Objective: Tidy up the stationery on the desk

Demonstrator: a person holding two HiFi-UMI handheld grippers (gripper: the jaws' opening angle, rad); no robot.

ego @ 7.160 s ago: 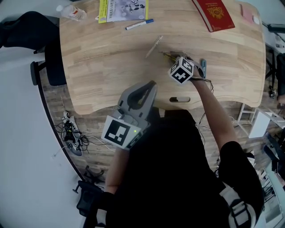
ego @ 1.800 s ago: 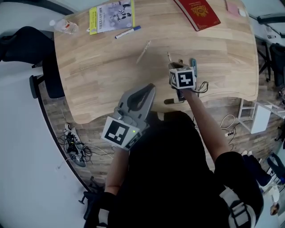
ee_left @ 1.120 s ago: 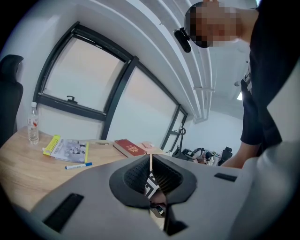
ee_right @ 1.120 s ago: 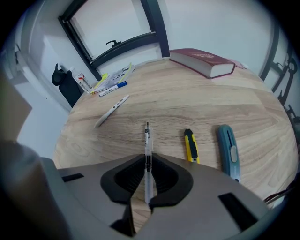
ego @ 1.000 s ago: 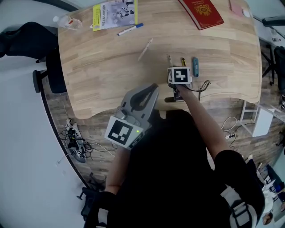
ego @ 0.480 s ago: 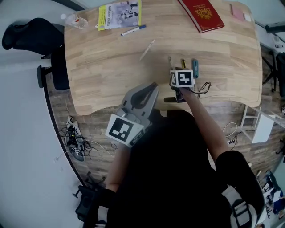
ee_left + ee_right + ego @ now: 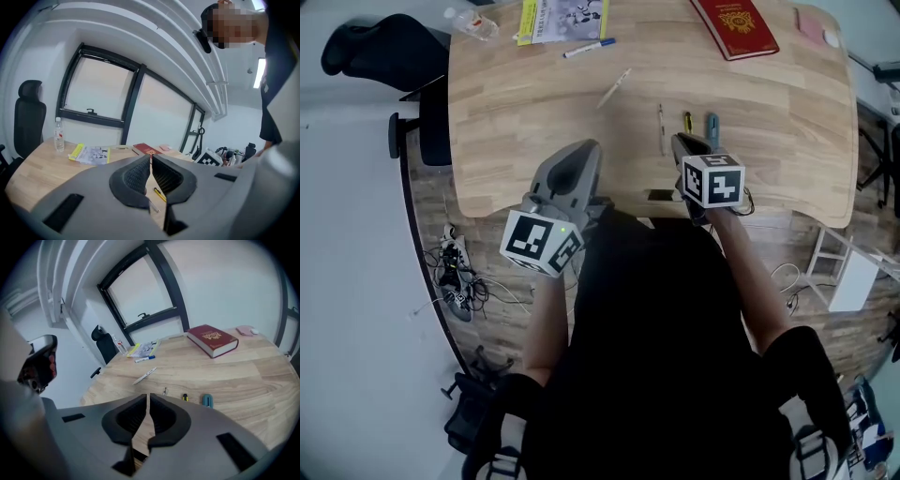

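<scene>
Three small items lie side by side near the desk's front: a thin pen (image 7: 661, 127), a yellow pen (image 7: 687, 122) and a blue tool (image 7: 712, 127). Farther back lie a white pen (image 7: 615, 87) and a blue-capped marker (image 7: 589, 48). My right gripper (image 7: 682, 142) hovers shut and empty just in front of the row, which the right gripper view shows beyond its tips as the yellow pen (image 7: 185, 397) and blue tool (image 7: 207, 401). My left gripper (image 7: 581, 150) is shut and empty over the desk's front left, and the yellow pen (image 7: 159, 194) shows through its jaws.
A yellow booklet (image 7: 562, 14), a water bottle (image 7: 473, 23), a red book (image 7: 741, 23) and a pink item (image 7: 816, 23) line the far edge of the wooden desk (image 7: 525, 103). A black chair (image 7: 380, 42) stands at the left. A dark fitting (image 7: 661, 195) sits at the front edge.
My right gripper has drawn back from the row of pens toward the desk's front edge and let go. My left gripper has shifted slightly forward over the desk.
</scene>
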